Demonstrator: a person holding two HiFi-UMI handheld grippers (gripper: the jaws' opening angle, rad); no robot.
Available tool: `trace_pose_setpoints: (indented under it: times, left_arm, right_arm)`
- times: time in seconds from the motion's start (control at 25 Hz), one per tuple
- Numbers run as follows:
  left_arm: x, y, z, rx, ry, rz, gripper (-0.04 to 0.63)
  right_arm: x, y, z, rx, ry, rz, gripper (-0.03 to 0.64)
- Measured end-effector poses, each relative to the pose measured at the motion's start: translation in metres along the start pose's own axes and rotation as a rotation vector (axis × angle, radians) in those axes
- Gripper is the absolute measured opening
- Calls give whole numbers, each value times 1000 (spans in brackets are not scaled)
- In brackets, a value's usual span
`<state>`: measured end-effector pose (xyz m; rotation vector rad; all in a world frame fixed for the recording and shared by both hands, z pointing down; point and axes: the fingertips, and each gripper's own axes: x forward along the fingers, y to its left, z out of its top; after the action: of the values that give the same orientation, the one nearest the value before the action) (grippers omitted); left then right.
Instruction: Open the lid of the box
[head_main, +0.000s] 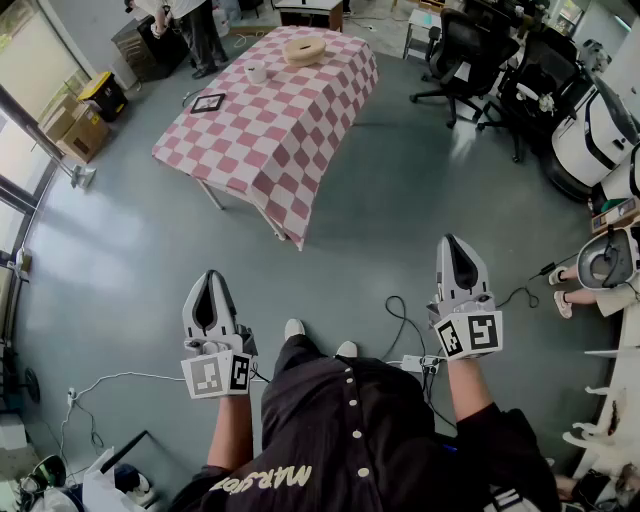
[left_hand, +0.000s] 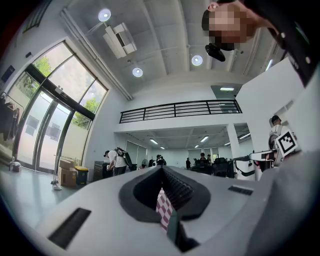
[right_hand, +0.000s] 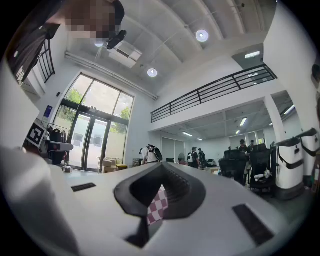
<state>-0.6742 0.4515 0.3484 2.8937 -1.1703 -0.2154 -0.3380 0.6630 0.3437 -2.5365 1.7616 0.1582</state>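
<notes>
Head view steeply down, gripper views level, sharing perhaps checkered table (head_main: 270, 120)

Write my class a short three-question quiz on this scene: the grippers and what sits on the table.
1. True or false: the right gripper is shut on the round tan box.
2. The table is covered with: A a plain white sheet; B a pink-and-white checked cloth; C nothing.
3. Fill in: the left gripper is held over the ___.
Key: 1 false, it is shut on nothing, far from the box; 2 B; 3 floor.
</notes>
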Motion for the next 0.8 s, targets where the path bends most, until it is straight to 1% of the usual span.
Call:
trace_pose_setpoints:
  times: [0.28, 0.36, 0.44, 0.52, 0.68, 0.76, 0.8]
  left_arm:
    - [4, 0, -4, -2, 6, 3, 9]
    - [5, 0, -4, -3, 5, 4, 9]
    - [7, -2, -4, -9, 6, 4, 9]
    - [7, -3, -3, -12, 4, 0, 9]
    - [7, -12, 0, -10, -11, -37, 9]
    - [7, -11, -1, -14, -3, -26, 9]
    - [7, -8, -1, -23, 0, -15, 9]
  right_arm:
    - [5, 4, -4, -3, 5, 16, 0]
    - [4, 5, -4, 27, -7, 22, 2]
    - [2, 7, -3, 73, -30, 49, 2]
    - [1, 8, -3, 94, -44, 64, 3]
    - [2, 6, -3, 73, -44, 50, 3]
    - [2, 7, -2, 68, -45, 59, 5]
    - [2, 9, -2, 69, -45, 66, 25]
